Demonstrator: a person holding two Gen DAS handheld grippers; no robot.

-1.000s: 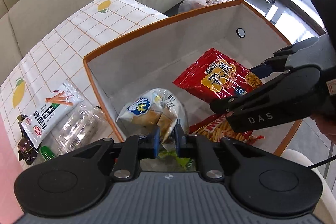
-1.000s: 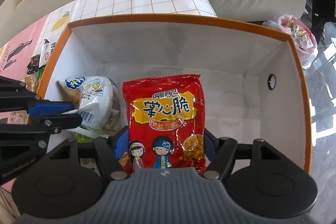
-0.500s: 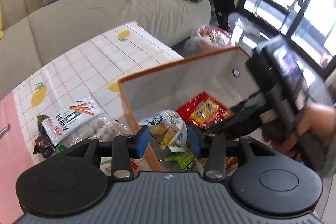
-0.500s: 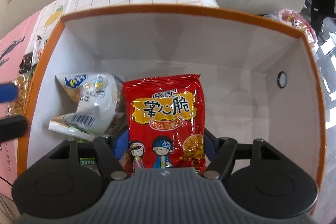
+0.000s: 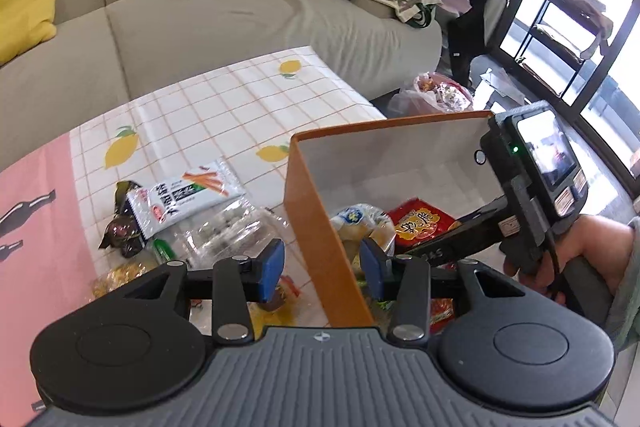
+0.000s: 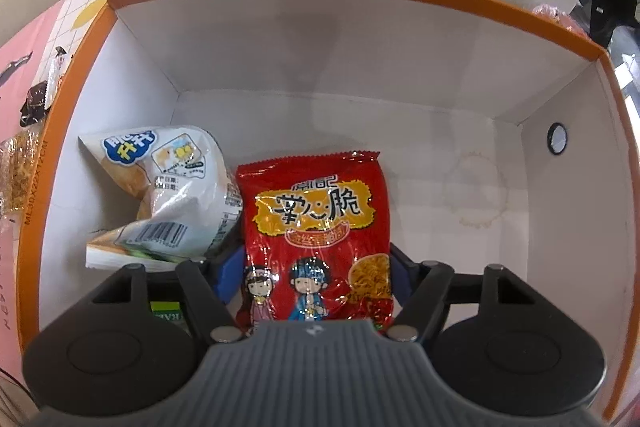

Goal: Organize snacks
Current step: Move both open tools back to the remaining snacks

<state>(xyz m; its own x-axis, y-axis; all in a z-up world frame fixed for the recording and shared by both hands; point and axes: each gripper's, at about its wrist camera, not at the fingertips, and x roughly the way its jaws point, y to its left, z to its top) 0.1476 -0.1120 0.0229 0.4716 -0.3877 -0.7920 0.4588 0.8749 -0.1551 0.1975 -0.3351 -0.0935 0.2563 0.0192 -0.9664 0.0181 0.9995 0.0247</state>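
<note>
Where left gripper [image 5: 322, 265] pinched white bag [image 6: 168, 187], jaws now spread, withdrawn — right gripper [image 6: 312, 267] clasps red packet [image 6: 320, 227].

"ML30X22X12CM" printed on orange box rim [image 6: 34, 183], "掌心脆" on red snack packet [image 6: 316, 223]

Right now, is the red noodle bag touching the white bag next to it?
Touching. The right wrist view shows the red noodle bag pressed against the white bag with no gap.

Bright daylight from windows [image 5: 580, 39] far right, blown out; glare on red packet [image 6: 320, 227]; strong fisheye bending at edges; sharp.
</note>
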